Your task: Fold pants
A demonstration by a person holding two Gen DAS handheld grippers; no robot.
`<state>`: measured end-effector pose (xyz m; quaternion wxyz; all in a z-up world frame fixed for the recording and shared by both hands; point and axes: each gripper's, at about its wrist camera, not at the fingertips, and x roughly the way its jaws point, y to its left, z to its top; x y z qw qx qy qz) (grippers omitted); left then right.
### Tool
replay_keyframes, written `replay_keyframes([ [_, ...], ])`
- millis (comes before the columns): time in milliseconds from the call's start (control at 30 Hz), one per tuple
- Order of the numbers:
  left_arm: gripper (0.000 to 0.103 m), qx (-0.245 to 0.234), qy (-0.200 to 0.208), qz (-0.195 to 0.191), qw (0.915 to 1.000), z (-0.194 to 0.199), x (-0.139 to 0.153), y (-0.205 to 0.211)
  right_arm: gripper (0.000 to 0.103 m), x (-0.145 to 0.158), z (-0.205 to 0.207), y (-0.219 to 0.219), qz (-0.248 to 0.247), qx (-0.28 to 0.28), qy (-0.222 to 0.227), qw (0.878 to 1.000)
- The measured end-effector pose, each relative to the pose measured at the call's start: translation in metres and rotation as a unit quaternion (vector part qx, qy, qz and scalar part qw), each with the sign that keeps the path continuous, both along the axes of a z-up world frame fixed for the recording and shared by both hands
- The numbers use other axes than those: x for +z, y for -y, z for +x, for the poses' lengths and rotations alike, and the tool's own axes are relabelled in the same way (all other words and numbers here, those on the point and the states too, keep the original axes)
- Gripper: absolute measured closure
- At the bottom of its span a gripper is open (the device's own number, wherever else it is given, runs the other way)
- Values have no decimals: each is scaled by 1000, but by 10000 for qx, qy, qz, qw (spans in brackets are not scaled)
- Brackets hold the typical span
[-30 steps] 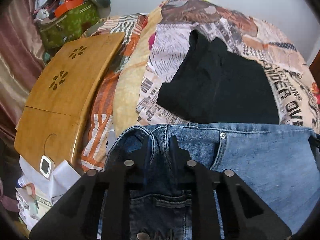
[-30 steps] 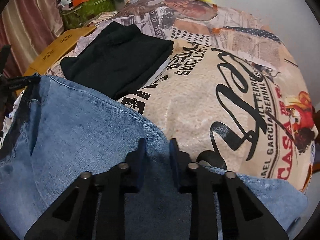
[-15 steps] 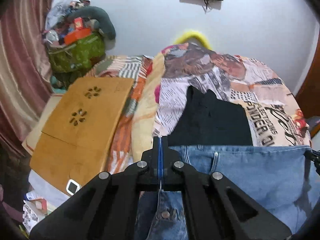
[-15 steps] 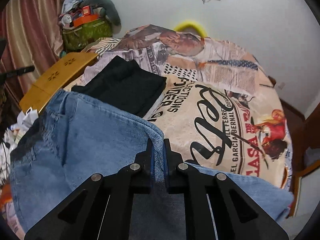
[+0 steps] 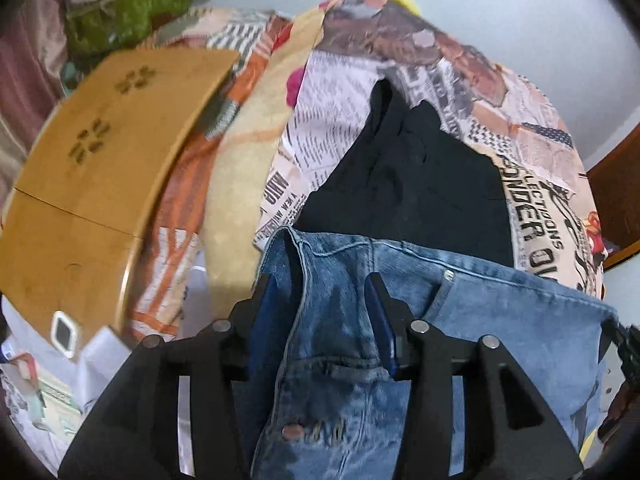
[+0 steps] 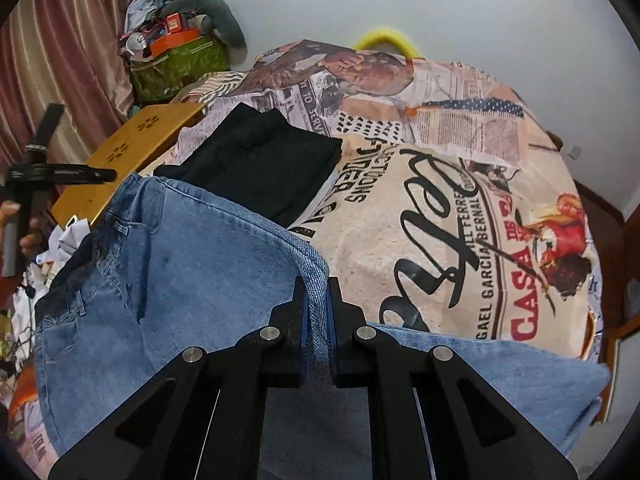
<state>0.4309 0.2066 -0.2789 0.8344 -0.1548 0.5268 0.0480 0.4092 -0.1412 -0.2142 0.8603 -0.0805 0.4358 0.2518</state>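
Two grippers work the jeans (image 6: pixel 168 280) on the bed (image 6: pixel 460 208): the right gripper (image 6: pixel 317 312) clenches a folded edge to keep it lifted, while the left gripper (image 5: pixel 320 312) jaws are opening, waistband denim lying loose between them.

Both fisheye views show even, diffuse indoor light, medium bright, with no hard shadows or glare. Left wrist view is motion-blurred: the jeans (image 5: pixel 400 320) smear and the wooden board (image 5: pixel 100 168) left of them is soft. Right wrist view is sharper; print on the bedspread (image 6: pixel 440 216) reads clearly. Heavy barrel distortion bends the bedspread into a dome, with black vignette at all corners around it.
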Motion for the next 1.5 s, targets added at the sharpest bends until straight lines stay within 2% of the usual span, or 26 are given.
replay_keyframes([
  [100,59,45,-140,-135,9998,15,-17,-4,96,-8,3,2,85,-6,-97,9999],
  [167,71,37,-182,-179,9997,20,-24,-4,96,-12,5,3,132,-5,-147,9998],
  [200,92,32,-225,-148,9996,23,-28,-4,96,-14,6,3,144,-4,-166,9998],
  [233,98,18,-257,-121,9996,25,-32,-3,96,-17,6,3,135,3,-182,9997],
  [367,99,-15,71,263,9996,15,-25,4,96,-19,7,6,209,-13,-212,9996],
  [500,99,-70,410,585,9974,-6,-1,9,96,-9,0,10,312,-55,-133,9994],
  [667,100,-132,680,618,9957,-33,40,4,96,10,-15,10,242,-29,119,9996],
  [800,100,-180,913,810,9924,-60,72,7,96,31,-32,10,222,-43,405,9989],
  [967,99,-159,1179,855,9892,-98,101,5,96,51,-55,8,253,64,562,9981],
  [1267,99,-200,1076,877,9901,-161,97,4,96,51,-113,1,115,353,572,9977],
  [1500,99,-286,1005,995,9895,-202,84,7,96,39,-153,1,131,402,430,9982],
])
